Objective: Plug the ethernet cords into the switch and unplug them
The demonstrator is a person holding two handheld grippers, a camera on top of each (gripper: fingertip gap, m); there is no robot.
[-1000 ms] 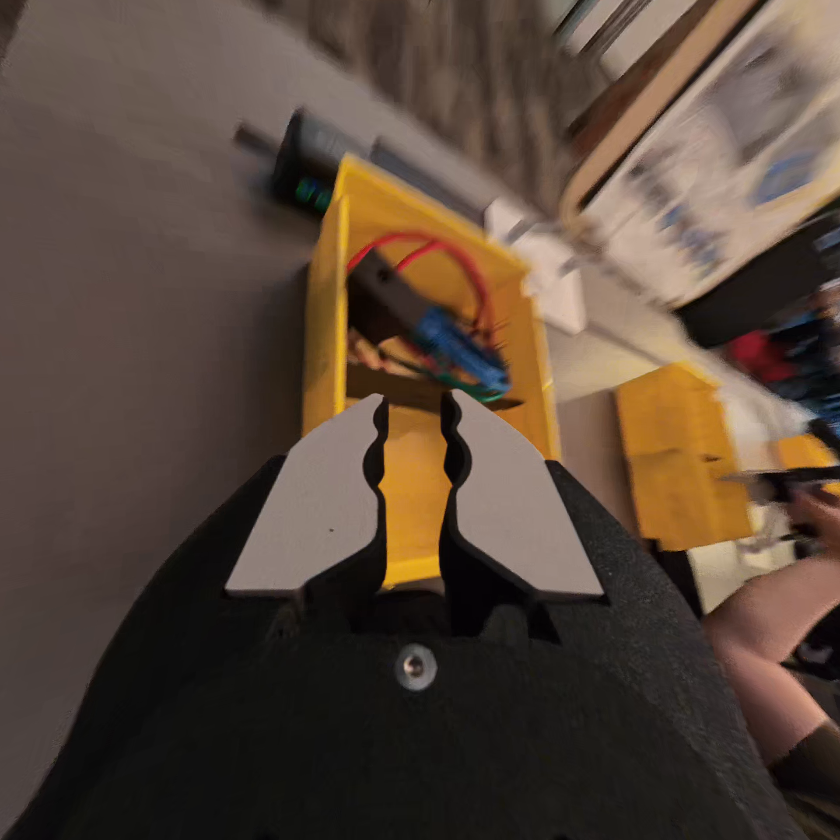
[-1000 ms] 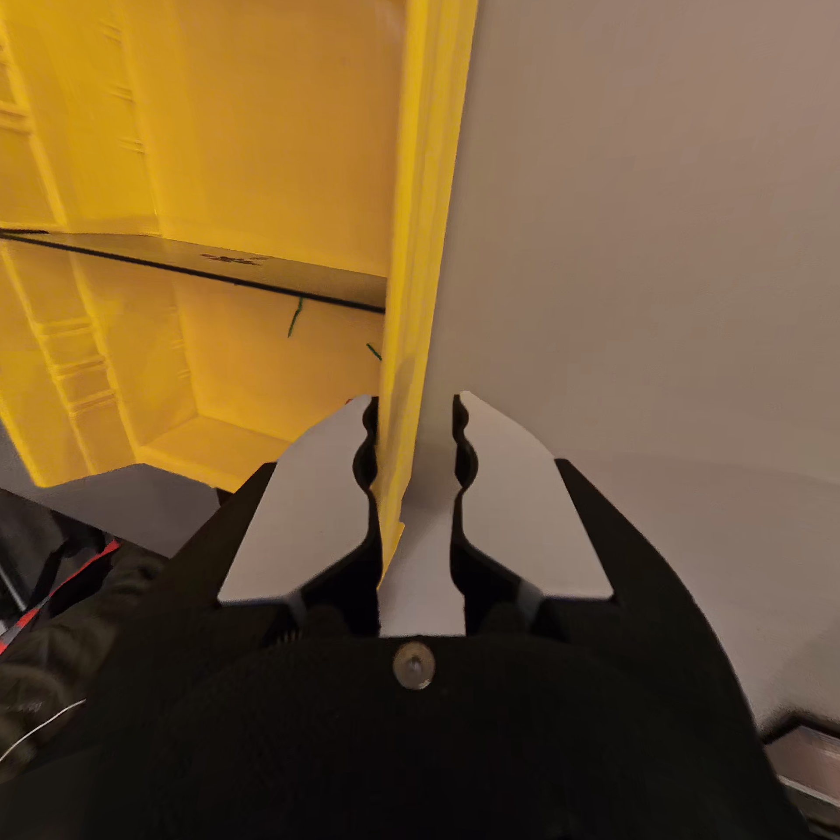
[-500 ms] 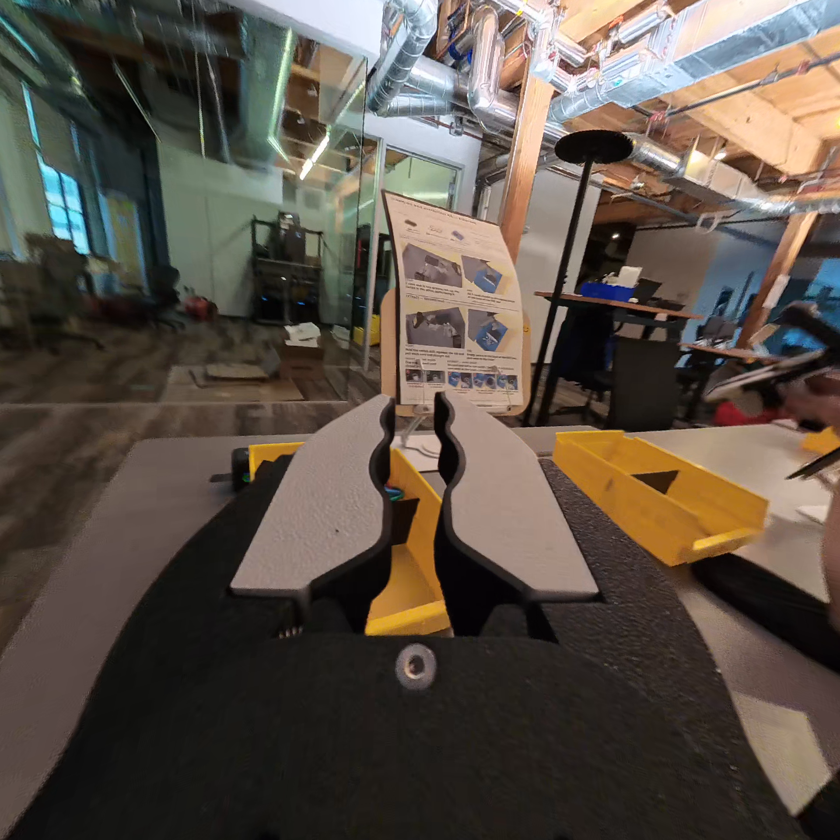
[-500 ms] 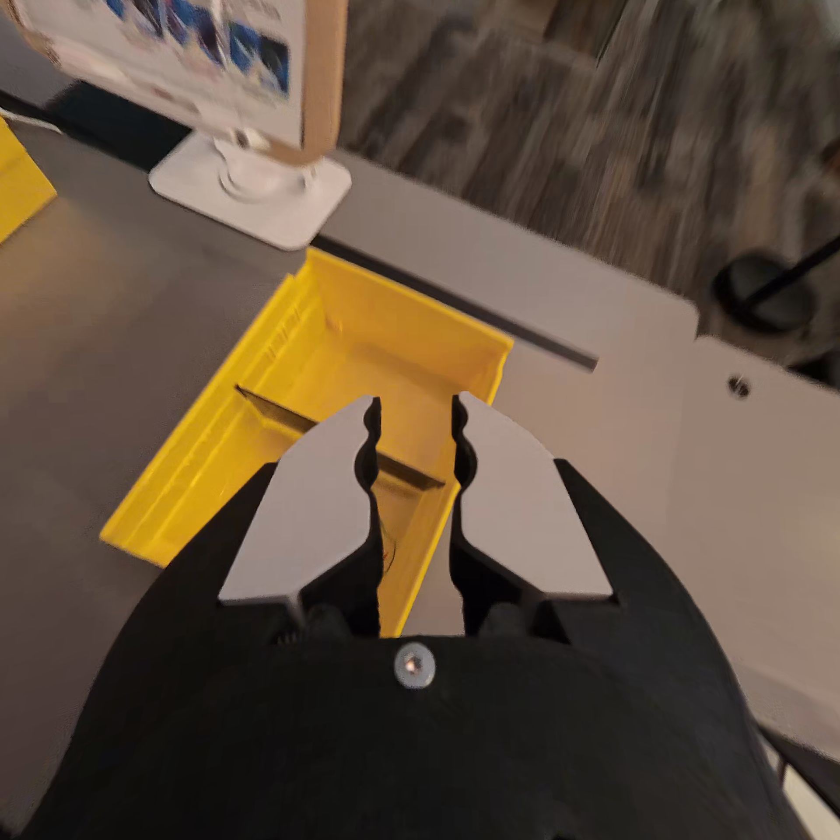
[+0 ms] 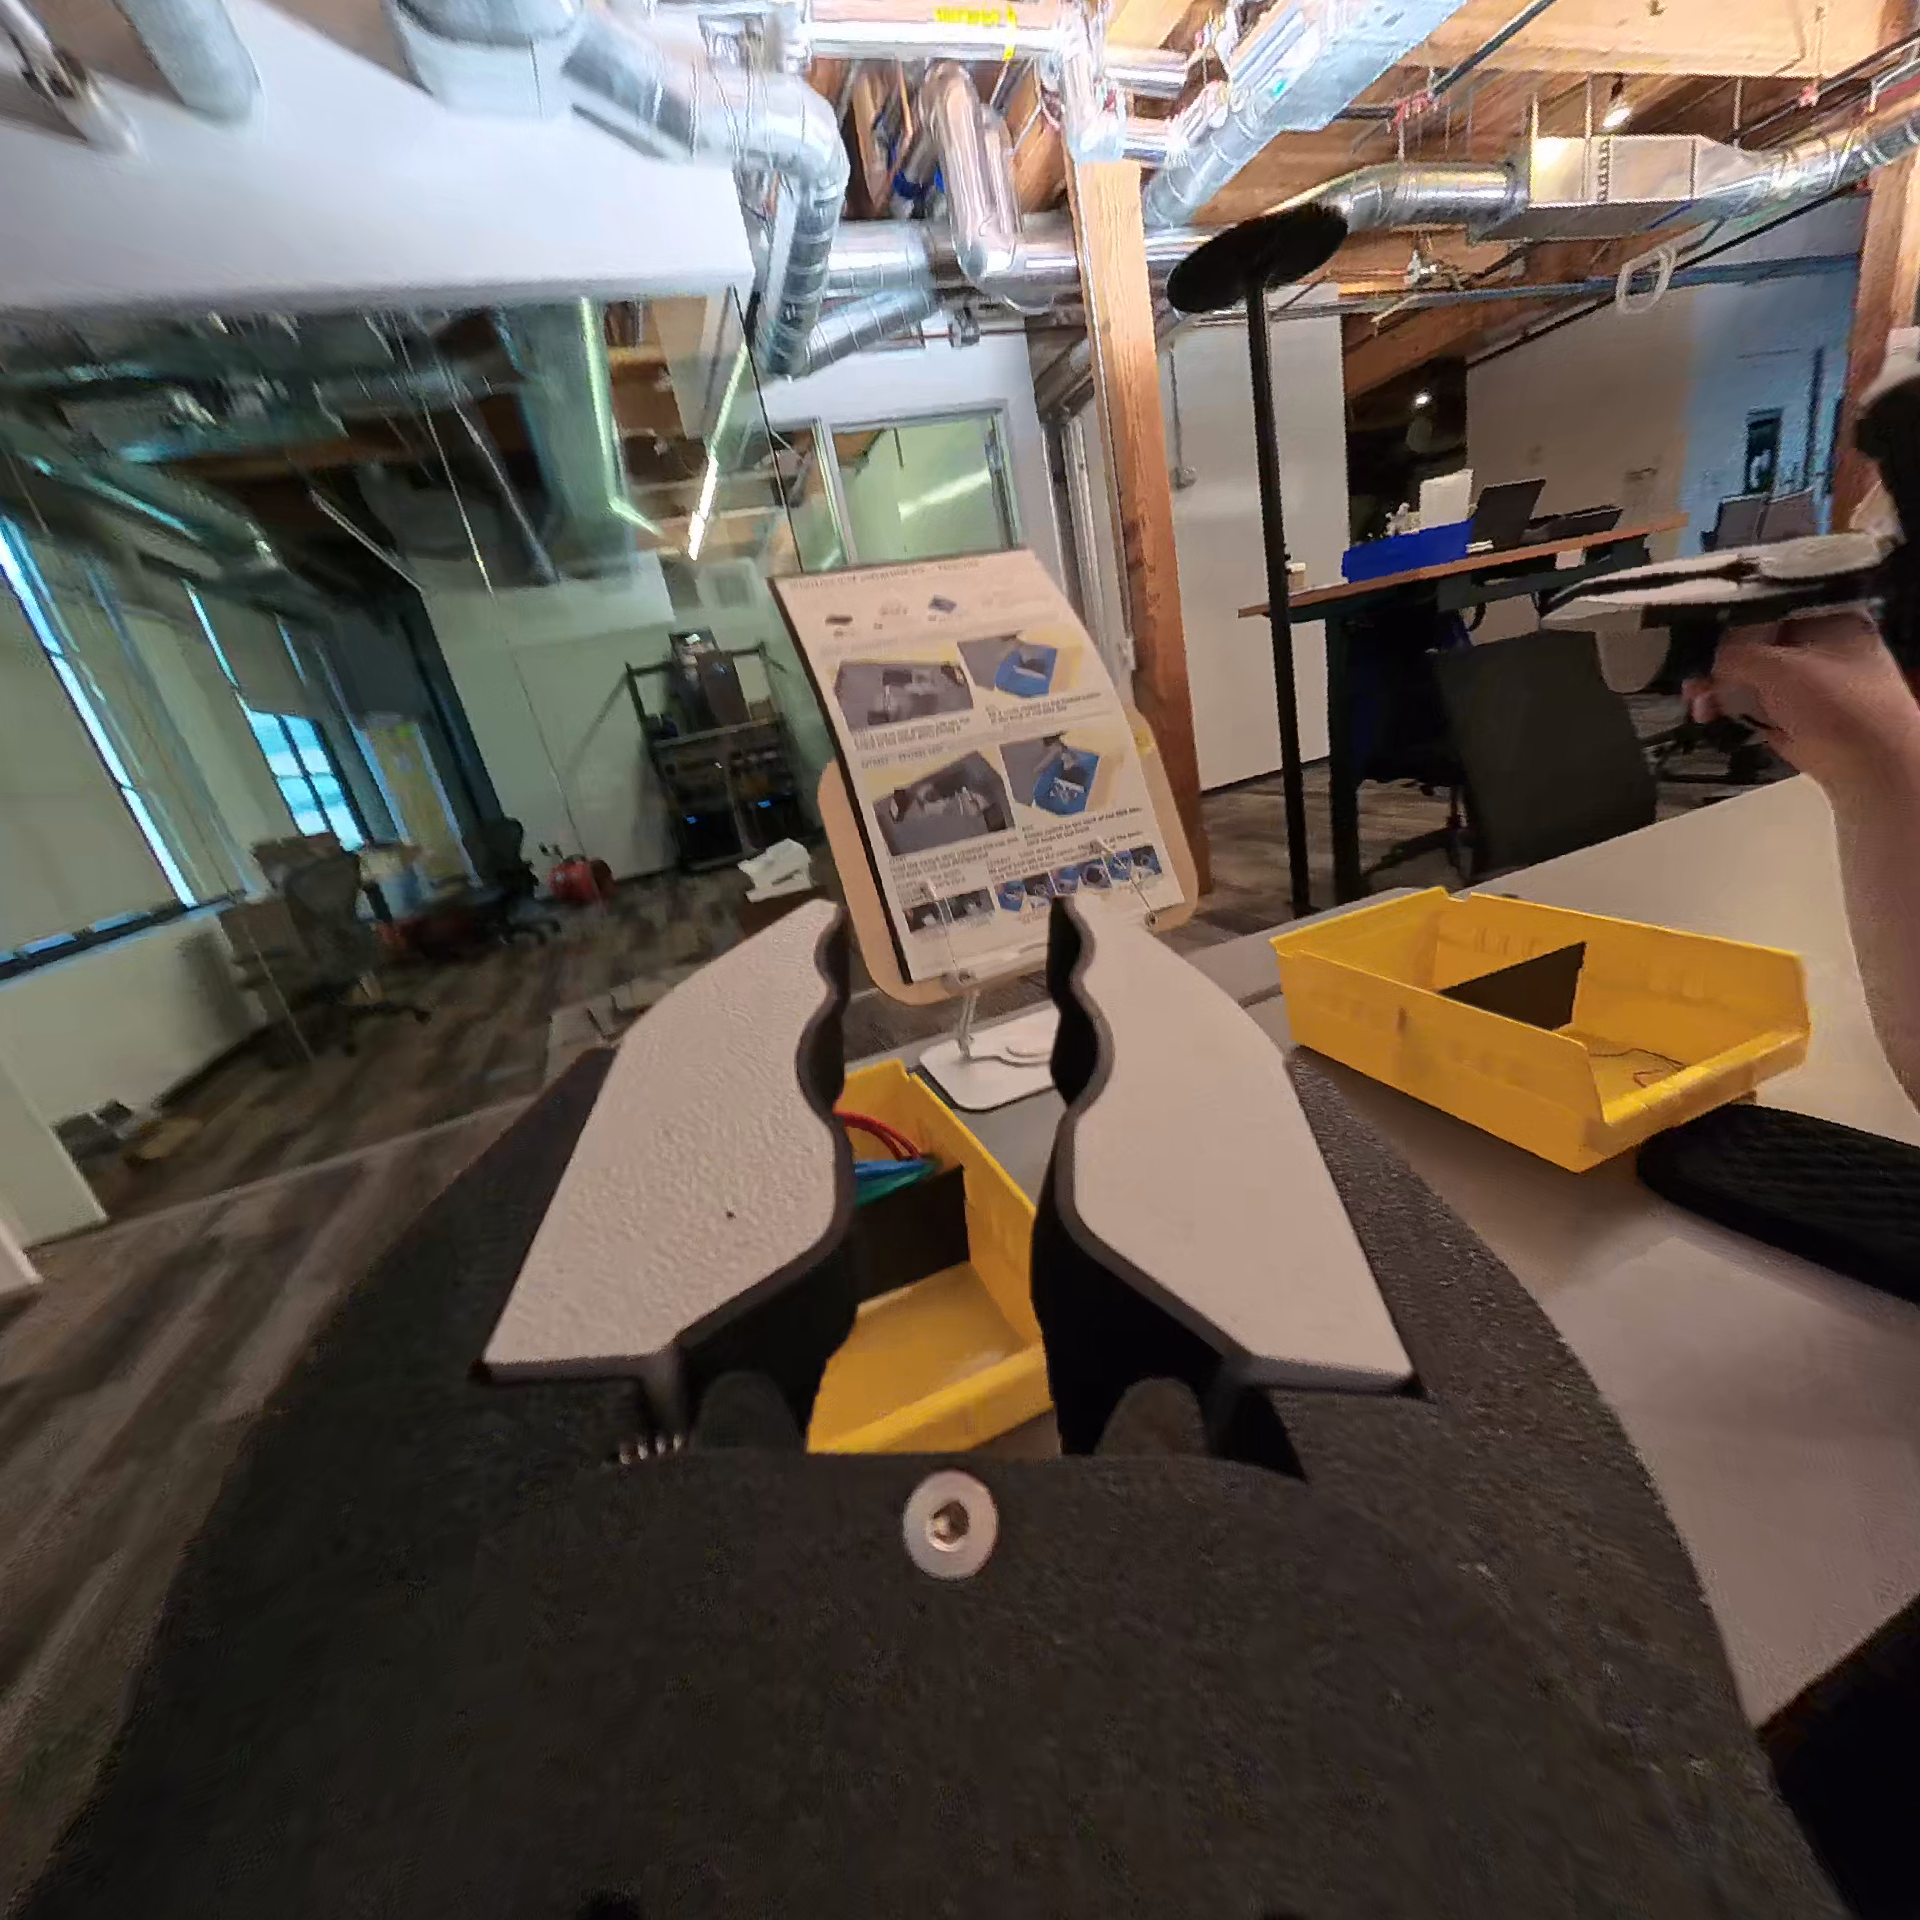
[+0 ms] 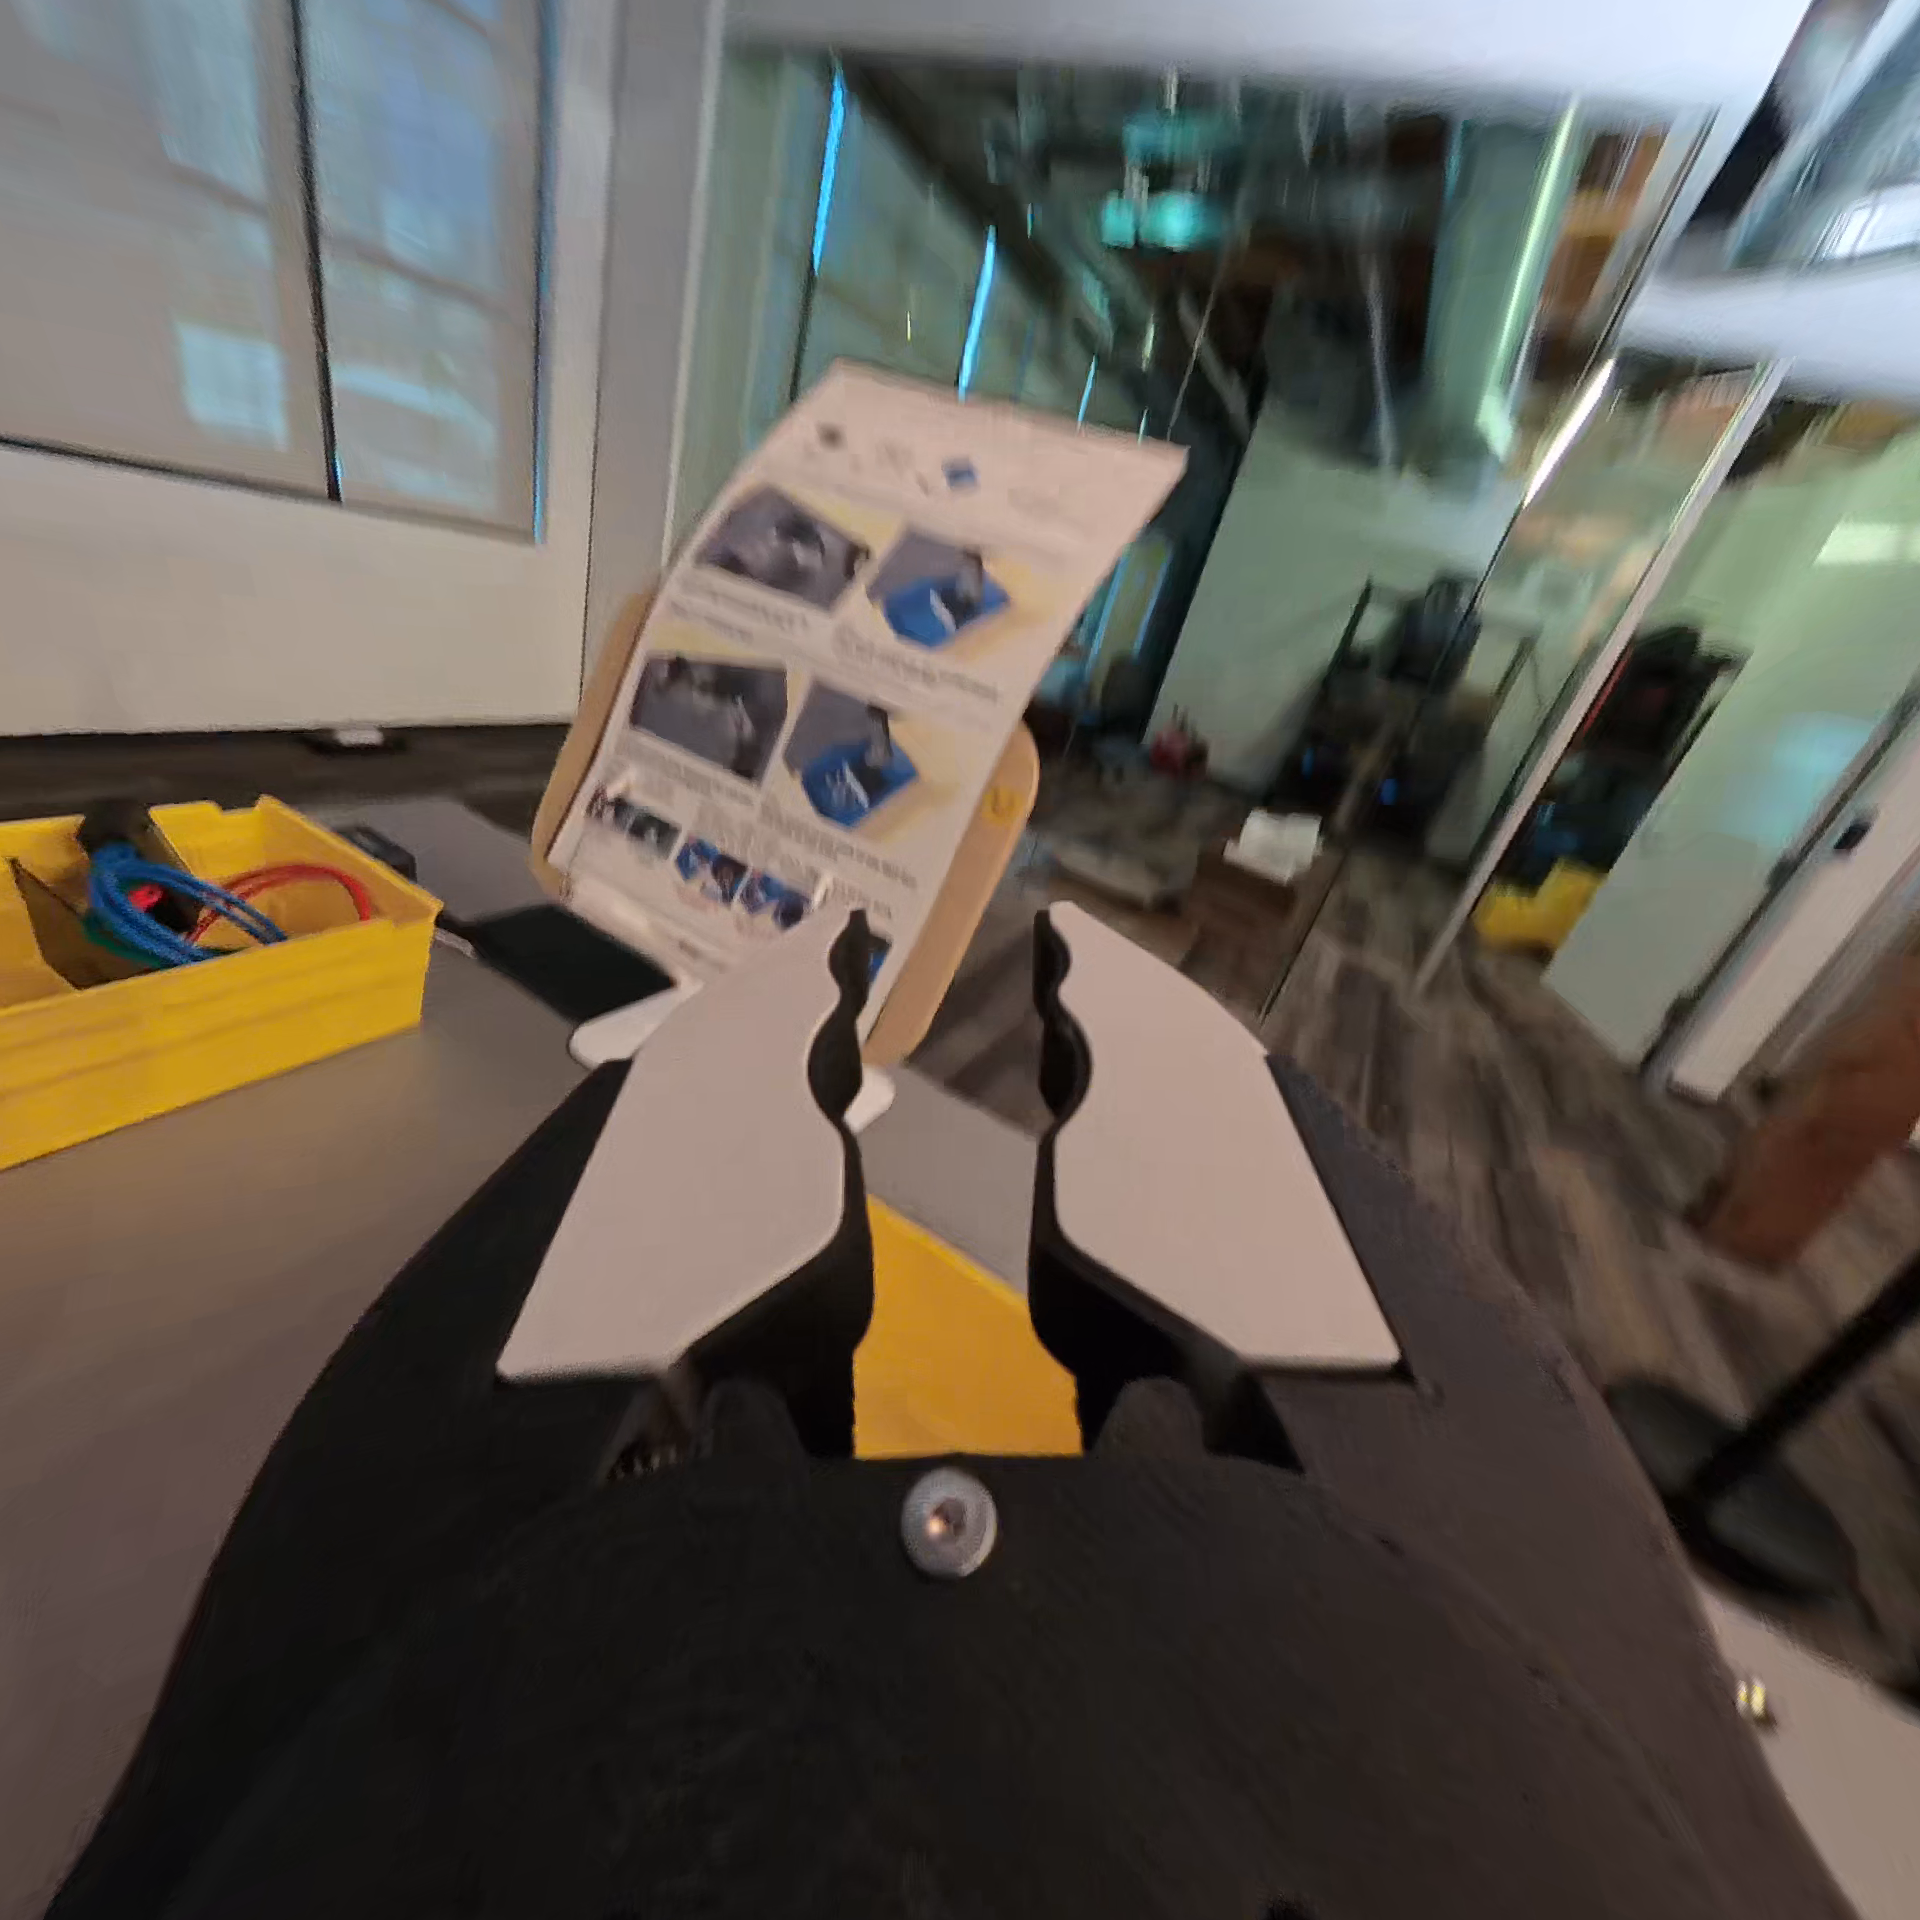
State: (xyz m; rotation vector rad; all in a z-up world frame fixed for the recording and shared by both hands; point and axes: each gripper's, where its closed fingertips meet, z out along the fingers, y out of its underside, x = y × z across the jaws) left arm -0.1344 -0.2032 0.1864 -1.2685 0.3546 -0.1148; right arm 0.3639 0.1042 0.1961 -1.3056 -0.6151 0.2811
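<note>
Both grippers hover above the grey tabletop [image 5: 1714, 1382], jaws apart and empty. The left gripper [image 5: 940, 925] is over a yellow bin [image 5: 992, 1174] holding the coiled ethernet cords [image 6: 177, 904]. The right gripper [image 6: 945, 925] is over a second yellow bin [image 5: 1455, 1049]. An instruction sheet [image 5: 987, 769] stands near the tabletop's far edge.

Open-plan office, desks [image 5: 1455, 566], exposed ducts [image 5: 1351, 197]

Pale grey wavy-edged claw [image 5: 943, 925] fingers on textured black body, silver screw
</note>
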